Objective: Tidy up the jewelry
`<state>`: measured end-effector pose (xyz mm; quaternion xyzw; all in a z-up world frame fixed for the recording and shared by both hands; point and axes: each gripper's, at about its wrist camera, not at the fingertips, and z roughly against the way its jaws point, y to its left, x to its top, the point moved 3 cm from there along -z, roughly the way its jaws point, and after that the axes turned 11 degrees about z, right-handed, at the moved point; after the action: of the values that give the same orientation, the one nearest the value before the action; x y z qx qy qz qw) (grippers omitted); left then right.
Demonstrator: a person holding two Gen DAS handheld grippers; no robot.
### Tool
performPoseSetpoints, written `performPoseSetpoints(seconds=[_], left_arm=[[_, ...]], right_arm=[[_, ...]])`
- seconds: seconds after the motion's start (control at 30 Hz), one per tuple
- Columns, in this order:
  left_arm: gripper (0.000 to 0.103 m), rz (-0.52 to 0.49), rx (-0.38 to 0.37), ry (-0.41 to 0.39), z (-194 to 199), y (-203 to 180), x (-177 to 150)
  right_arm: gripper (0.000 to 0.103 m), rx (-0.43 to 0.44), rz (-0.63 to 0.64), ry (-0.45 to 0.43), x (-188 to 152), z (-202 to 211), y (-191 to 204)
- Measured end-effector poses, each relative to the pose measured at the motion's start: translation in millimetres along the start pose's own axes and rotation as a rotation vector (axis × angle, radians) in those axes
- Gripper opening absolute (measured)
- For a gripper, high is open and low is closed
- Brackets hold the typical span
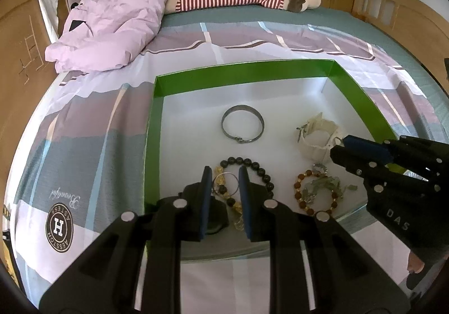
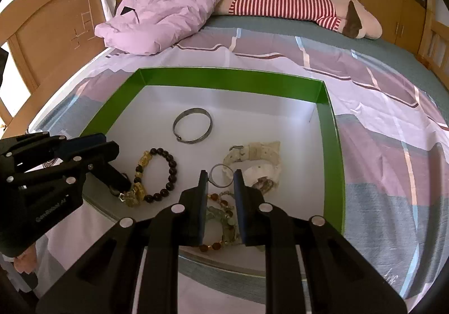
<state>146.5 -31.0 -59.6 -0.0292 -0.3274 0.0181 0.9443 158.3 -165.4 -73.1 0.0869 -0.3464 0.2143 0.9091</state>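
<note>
Green-walled box (image 1: 157, 128) on the bed: far half bare but for one metal bangle (image 1: 242, 123). Three bead bracelets and one white watch crowd the near edge. Left claw (image 1: 226, 173) narrow over a thin ring (image 1: 224, 183); right claw (image 2: 220, 175) narrow over another ring (image 2: 221, 175), grip unclear.

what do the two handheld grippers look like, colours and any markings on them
Both the left gripper and the right gripper are matte black plastic with angular, cut-out linkage arms, round silver screw heads at the joints, and flat blue pads lining the finger insides. Each body carries small pale lettering, too distorted to read reliably.
</note>
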Motion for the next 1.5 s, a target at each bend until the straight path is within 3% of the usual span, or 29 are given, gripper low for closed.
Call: performPoseSetpoints(seconds=[0.07,0.1,0.13,0.2,0.27,0.37,0.43,0.53,0.67,0.83,1.5], left_arm=[[0.027,0.004,-0.006,-0.003,1,0,0],[0.037,0.002,-0.006,-0.003,1,-1,0],[0.047,-0.001,-0.002,-0.010,2,-2,0],[0.057,0.000,-0.001,-0.030,6,-2,1],[0.068,0.003,-0.006,-0.040,11,-3,2],[0.075,0.016,0.017,-0.067,16,-1,4],[0.088,0.046,0.043,-0.094,20,5,6],[0.098,0.086,0.040,-0.126,28,12,9],[0.100,0.090,0.068,-0.146,35,14,10],[0.100,0.086,0.077,-0.137,35,14,8],[0.100,0.094,0.080,-0.121,32,16,6]], right_arm=[[0.019,0.007,-0.003,0.005,0,0,-1],[0.020,0.006,-0.004,0.003,0,0,-1],[0.028,0.004,-0.005,0.001,1,1,-1],[0.041,0.004,-0.012,-0.017,2,5,-2],[0.046,0.002,-0.024,-0.041,3,9,-4],[0.067,-0.039,-0.042,-0.099,5,20,-7],[0.079,-0.089,-0.059,-0.154,7,30,-10],[0.102,-0.135,-0.089,-0.223,9,44,-15],[0.102,-0.138,-0.128,-0.237,9,51,-20],[0.102,-0.210,-0.114,-0.242,8,52,-20],[0.102,-0.212,-0.083,-0.231,3,50,-19]])
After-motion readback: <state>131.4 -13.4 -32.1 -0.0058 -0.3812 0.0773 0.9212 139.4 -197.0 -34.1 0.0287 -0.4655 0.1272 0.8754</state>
